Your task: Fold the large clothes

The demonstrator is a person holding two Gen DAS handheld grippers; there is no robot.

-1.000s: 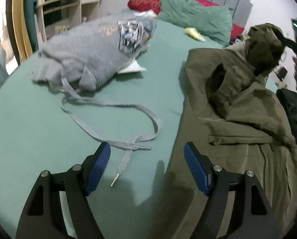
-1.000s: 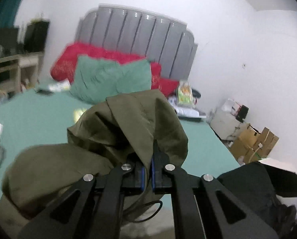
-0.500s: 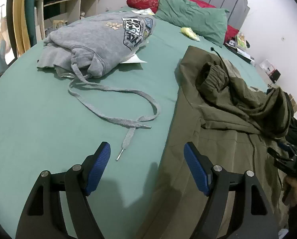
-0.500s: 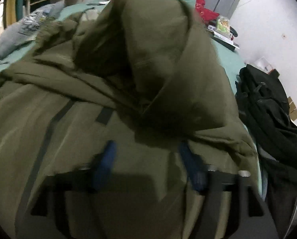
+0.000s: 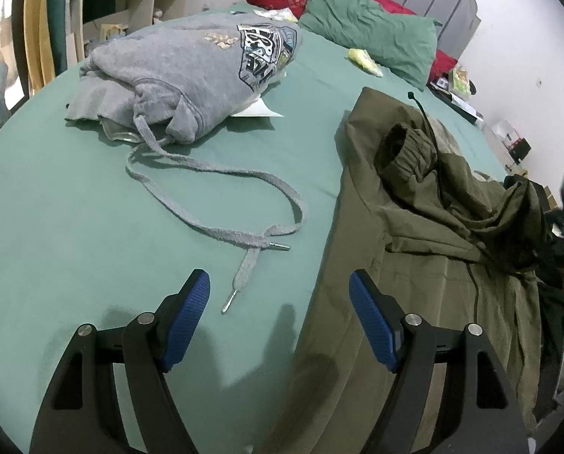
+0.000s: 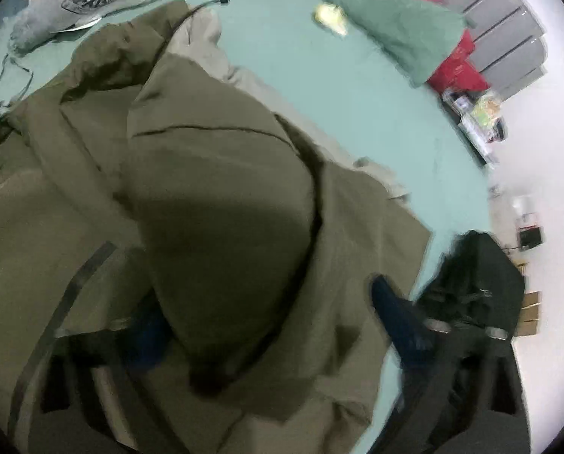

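Our left tongs (image 5: 278, 314) gaping wide over the green bed (image 5: 55, 227), nothing between them, grey hoodie (image 5: 191, 72) ahead, its drawstring (image 5: 240, 234) just beyond the tips, olive jacket (image 5: 414, 265) spread at their right, our right tongs (image 6: 267, 325) blurred, jaws just closing yet apart, straddling its hood (image 6: 225, 227).

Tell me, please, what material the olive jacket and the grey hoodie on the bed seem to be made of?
The olive jacket looks like a thin, smooth woven fabric, perhaps nylon or polyester: matte with a faint sheen and sharp creases. The grey hoodie looks like a soft knit fleece, probably cotton blend: fuzzy, heathered surface and a thick flat drawcord.
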